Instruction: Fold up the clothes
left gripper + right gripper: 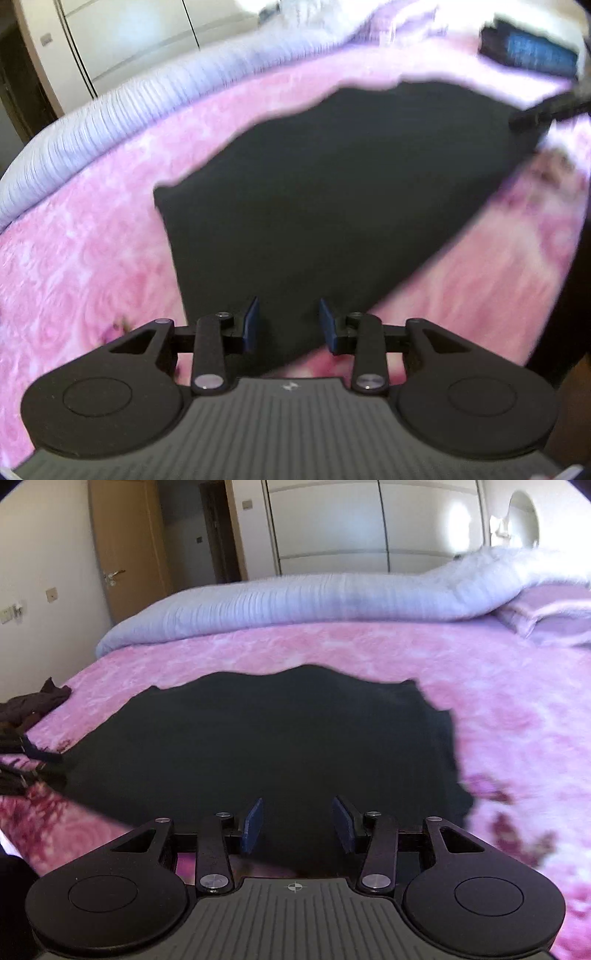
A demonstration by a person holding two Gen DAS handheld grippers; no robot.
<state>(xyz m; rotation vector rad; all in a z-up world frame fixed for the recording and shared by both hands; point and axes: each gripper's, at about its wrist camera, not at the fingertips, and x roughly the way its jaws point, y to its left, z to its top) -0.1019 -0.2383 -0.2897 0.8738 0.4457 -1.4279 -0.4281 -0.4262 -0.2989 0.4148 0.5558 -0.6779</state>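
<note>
Bed: pink rose-patterned blanket, pale quilt bunched along its far edge.
Garment: black cloth lying flat mid-bed, edges wavy; dark clothes pile at its left.
Left gripper: tilted down over the cloth's near corner, jaws apart, empty.
Right gripper: angled down over the cloth's near edge, jaws apart, empty.

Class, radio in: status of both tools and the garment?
Left tool open, empty. Right tool open, empty. Black garment flat on pink blanket. Nothing blocking.
</note>
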